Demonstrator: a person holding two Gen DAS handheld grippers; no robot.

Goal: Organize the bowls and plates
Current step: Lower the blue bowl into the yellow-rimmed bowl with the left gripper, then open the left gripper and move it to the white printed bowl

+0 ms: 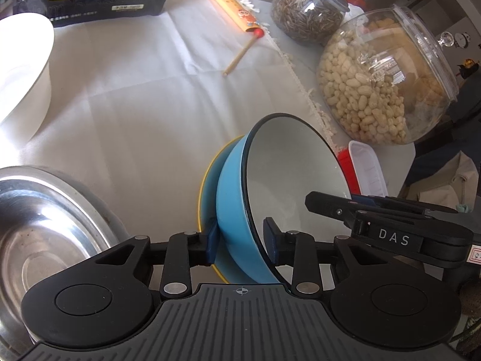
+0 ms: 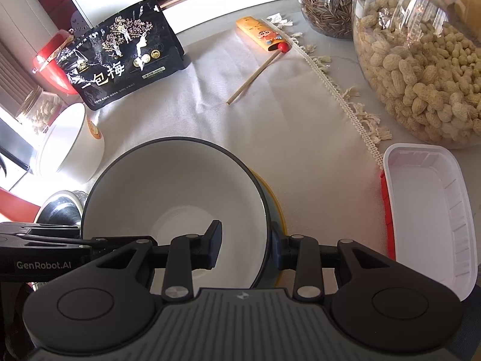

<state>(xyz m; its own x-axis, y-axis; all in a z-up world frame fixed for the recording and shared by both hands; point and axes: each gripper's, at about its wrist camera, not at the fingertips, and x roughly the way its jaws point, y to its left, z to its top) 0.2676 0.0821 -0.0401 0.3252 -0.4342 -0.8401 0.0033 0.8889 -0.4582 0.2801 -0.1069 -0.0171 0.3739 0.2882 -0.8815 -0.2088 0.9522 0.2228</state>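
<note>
Left wrist view, item one: your left tool (image 1: 240,242) straddles the wall of the blue bowl (image 1: 237,180), one pad on the outside and one on the white inside; whether the pads actually press on it you cannot tell from here. The bowl sits tilted in a yellow-rimmed bowl (image 1: 206,180) beneath it, so one nesting looks nearly done. Your right tool (image 1: 318,203) reaches in over the far side of the same bowl's rim. Item two: a steel bowl (image 1: 45,219) stands apart at lower left, and a white bowl (image 1: 27,69) apart at upper left; both seem still to be gathered.

Right wrist view, item one: your right tool (image 2: 246,248) is clamped on the blue bowl's rim, one pad inside the white interior, the other outside. The yellow-rimmed bowl shows as a sliver under its right edge. The steel bowl peeks out at left, and the white bowl lies further back, tipped on its side. A white plastic tray (image 2: 433,210) rests at right, off the cloth.

Surface: table (image 2: 345,198) covered partly by a pale creased cloth (image 2: 240,114) with a tasselled fringe. On it: a black snack bag (image 2: 120,54), a chopstick (image 2: 255,75) in an orange sleeve, a jar of peanuts (image 2: 421,66), a jar of seeds (image 2: 327,9). Room: shelf and clutter behind, strong daylight from the left.
</note>
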